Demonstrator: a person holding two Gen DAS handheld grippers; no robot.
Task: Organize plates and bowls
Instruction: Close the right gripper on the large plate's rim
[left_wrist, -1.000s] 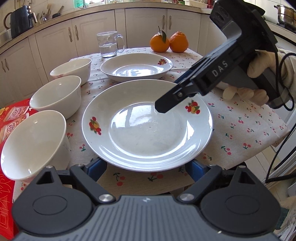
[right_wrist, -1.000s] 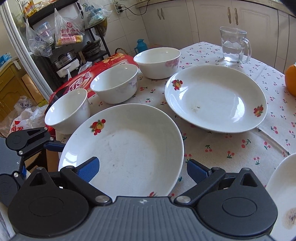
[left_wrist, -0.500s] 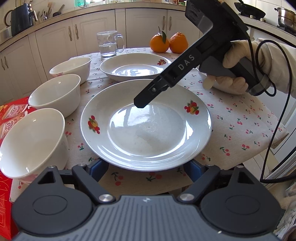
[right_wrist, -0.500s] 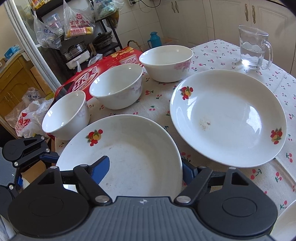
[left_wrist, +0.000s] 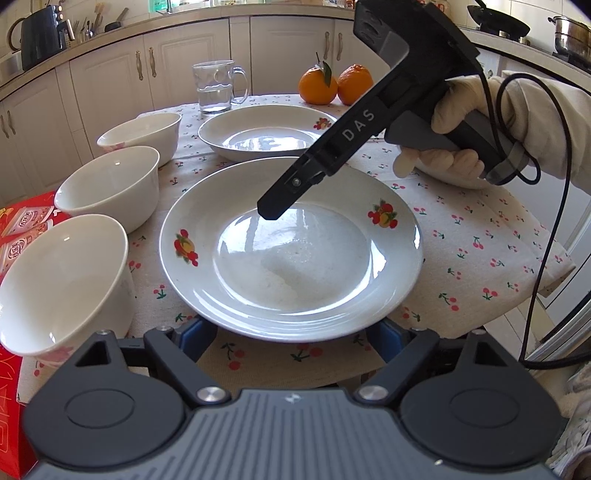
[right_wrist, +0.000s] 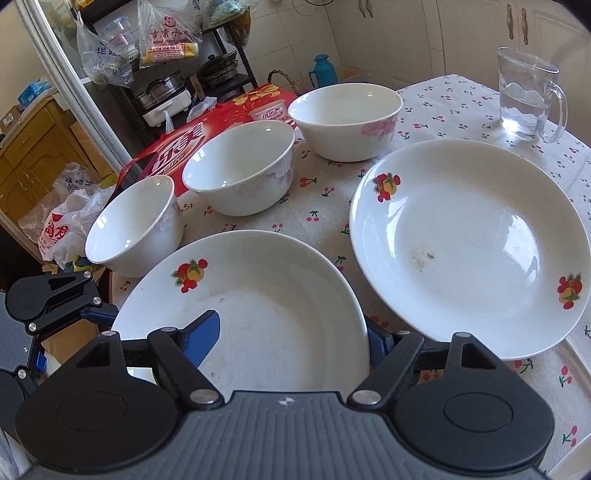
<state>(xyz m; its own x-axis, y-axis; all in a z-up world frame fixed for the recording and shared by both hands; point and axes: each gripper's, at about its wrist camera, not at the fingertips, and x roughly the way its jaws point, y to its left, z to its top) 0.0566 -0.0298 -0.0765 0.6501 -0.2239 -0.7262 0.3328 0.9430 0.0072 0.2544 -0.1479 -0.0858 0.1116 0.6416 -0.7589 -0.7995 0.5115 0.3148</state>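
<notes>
So on my feeds the near plate (left_wrist: 291, 251) sits at the front edge of the table (left_wrist: 480, 236), on the cherry-print cloth. My left gripper (left_wrist: 291, 332) has its blue pads under the plate's near rim, one each side, jaws spread wide and not pinching anything as far as I can see.

The right gripper (right_wrist: 291, 332) is over the same plate (right_wrist: 258, 295) from the other side. One blue finger (right_wrist: 203, 338) lies inside the dish, the other is hidden past the rim on the outside, so the jaws straddle the rim, spread apart. I can't tell if they're touching it. From the left wrist view that gripper (left_wrist: 273, 210) hangs tilted down over the plate, held by a gloved hand (left_wrist: 454, 147).

The second plate (right_wrist: 469, 243) is just behind, with a small brownish smudge in it. Three white bowls (right_wrist: 240, 173) run in a row along the side, next to a red box (right_wrist: 177, 151). A glass mug (right_wrist: 528, 96) with water and two oranges (left_wrist: 334, 85) are at the far end.
</notes>
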